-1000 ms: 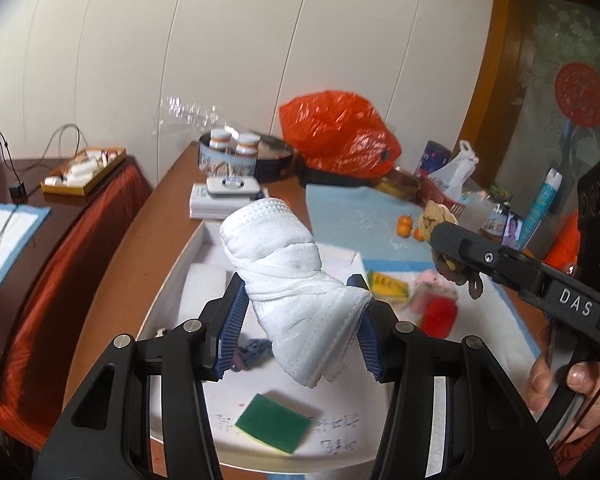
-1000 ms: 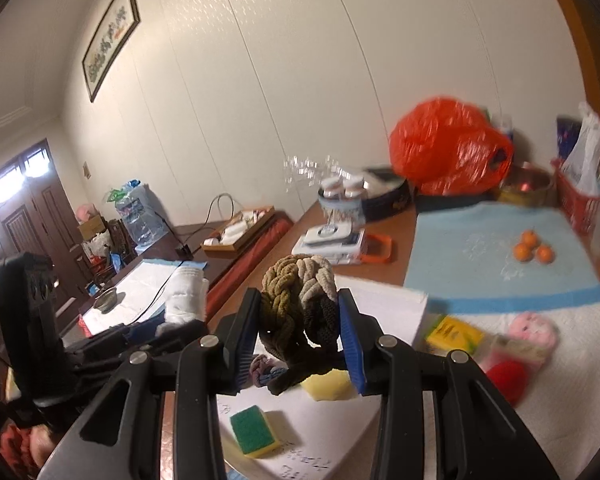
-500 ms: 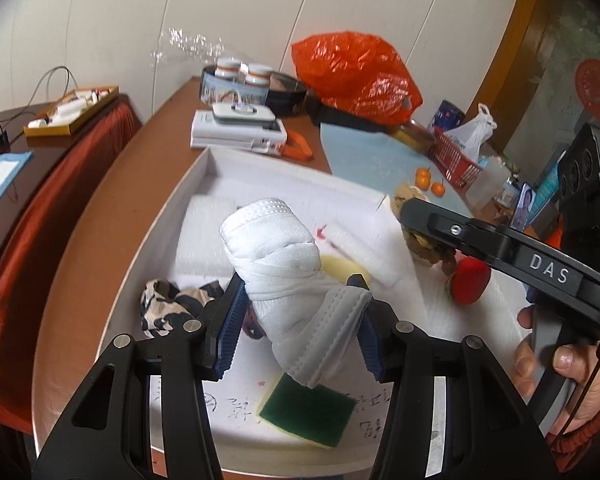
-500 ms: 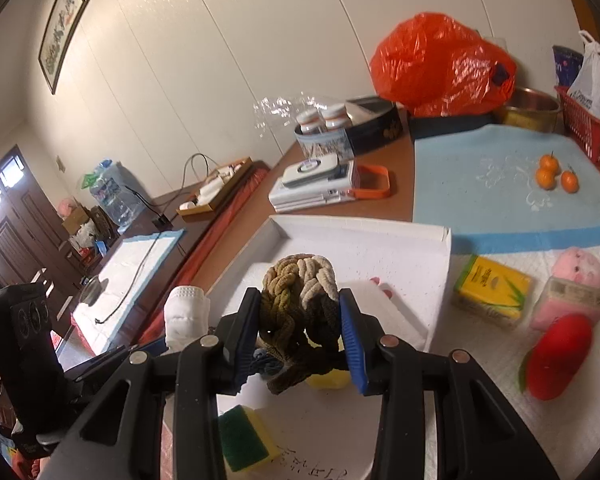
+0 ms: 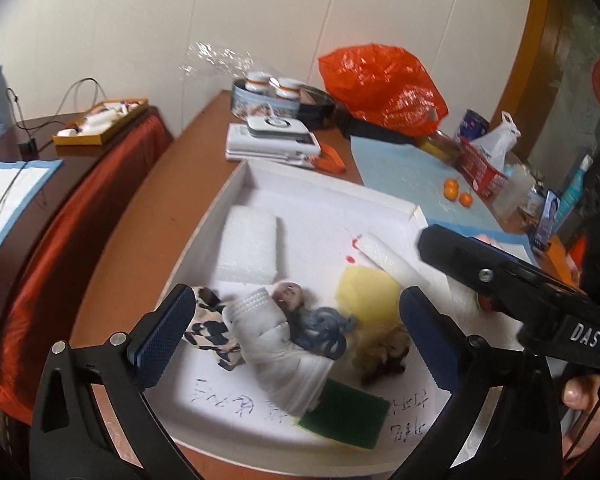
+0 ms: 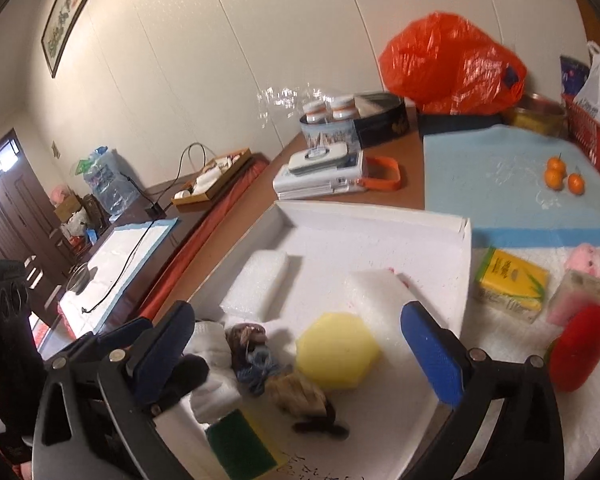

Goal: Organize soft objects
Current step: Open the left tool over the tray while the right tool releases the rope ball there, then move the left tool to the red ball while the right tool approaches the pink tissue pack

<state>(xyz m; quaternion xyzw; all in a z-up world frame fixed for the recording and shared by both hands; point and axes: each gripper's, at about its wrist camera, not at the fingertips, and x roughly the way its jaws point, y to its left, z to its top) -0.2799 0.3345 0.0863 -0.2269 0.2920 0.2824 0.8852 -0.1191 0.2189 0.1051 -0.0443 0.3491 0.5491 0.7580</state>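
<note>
Left gripper (image 5: pixel 292 322): jaws opening wide, nothing gripped; white rolled sock (image 5: pixel 278 348) lies in the white tray (image 5: pixel 256 168), clear of both pads. Light, squashy; pinch mid-roll. Right gripper (image 6: pixel 296 344): jaws opening, empty; brown knotted rope ball (image 6: pixel 296 396), blurred, probably resting in the tray. Soft, springy; grip across the knot.

orange plastic bag (image 5: pixel 384 90), three small oranges (image 6: pixel 562 176), framed picture (image 6: pixel 69 16)
</note>
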